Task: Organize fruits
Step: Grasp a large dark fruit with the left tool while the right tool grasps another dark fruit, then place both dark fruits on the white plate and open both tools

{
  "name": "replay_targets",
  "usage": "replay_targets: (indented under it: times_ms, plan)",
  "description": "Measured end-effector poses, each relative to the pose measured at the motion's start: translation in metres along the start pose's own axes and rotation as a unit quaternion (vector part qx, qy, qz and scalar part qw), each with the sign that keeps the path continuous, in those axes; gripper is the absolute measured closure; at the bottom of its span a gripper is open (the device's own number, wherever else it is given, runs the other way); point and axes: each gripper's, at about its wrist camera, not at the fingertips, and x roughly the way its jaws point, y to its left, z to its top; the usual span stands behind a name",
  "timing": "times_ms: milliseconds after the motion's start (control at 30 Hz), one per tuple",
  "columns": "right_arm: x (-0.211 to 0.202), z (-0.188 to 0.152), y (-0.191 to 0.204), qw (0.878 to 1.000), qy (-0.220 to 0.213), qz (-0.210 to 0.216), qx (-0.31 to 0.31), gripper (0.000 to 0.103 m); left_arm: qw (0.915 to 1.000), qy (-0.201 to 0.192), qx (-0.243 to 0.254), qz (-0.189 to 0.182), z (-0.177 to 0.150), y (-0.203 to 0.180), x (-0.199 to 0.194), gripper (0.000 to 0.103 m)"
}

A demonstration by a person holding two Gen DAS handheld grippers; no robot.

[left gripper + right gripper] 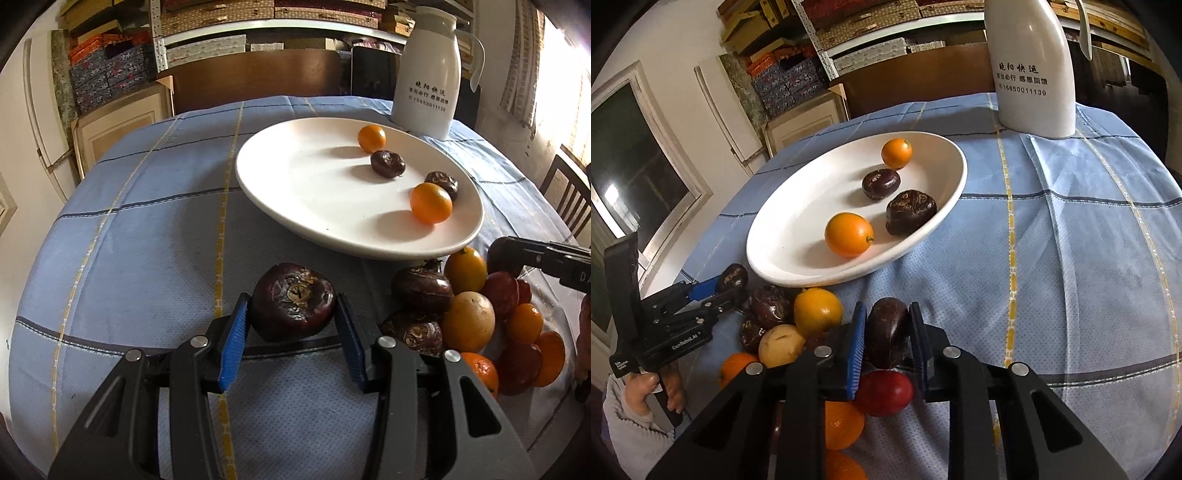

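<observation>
Both grippers pinch dark fruit beside the white plate (280,206).
The left gripper (293,314) clamps a water chestnut (293,299) above the blue tablecloth (129,258); the right gripper (886,332) grips a dark brown fruit (888,332) over the fruit pile (798,332).

On my right wrist feed, the white jug (1030,70) carries two rows of dark Chinese characters above the number 15850011139; my left feed shows the same print on it (428,74), less sharply. The left gripper's (733,286) black body reads "GenRobot.AI", with a small white label too fine to read.
</observation>
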Motion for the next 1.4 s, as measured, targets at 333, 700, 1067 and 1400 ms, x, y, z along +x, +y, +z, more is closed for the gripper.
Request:
replay_targets:
  times_ms: [333,700,1067,1400]
  plan:
    - [-0.034,0.001,-0.020,0.997,-0.050,0.033,0.047,0.080,0.9986,-0.050,-0.019,-0.005,0.003,0.001,-0.033,0.058]
    - [-0.016,0.059,0.017,0.996,-0.051,0.067,0.039,0.080,0.9989,-0.047,-0.001,0.001,0.070,-0.028,-0.005,0.058]
    - [0.029,0.078,0.012,0.994,-0.047,0.073,0.073,0.053,0.9981,-0.052,0.025,0.021,0.064,-0.031,0.004,0.026]
    - [0.003,0.045,0.000,0.994,-0.050,0.062,0.081,0.036,0.9989,-0.047,0.004,0.003,0.032,-0.020,-0.014,0.019]
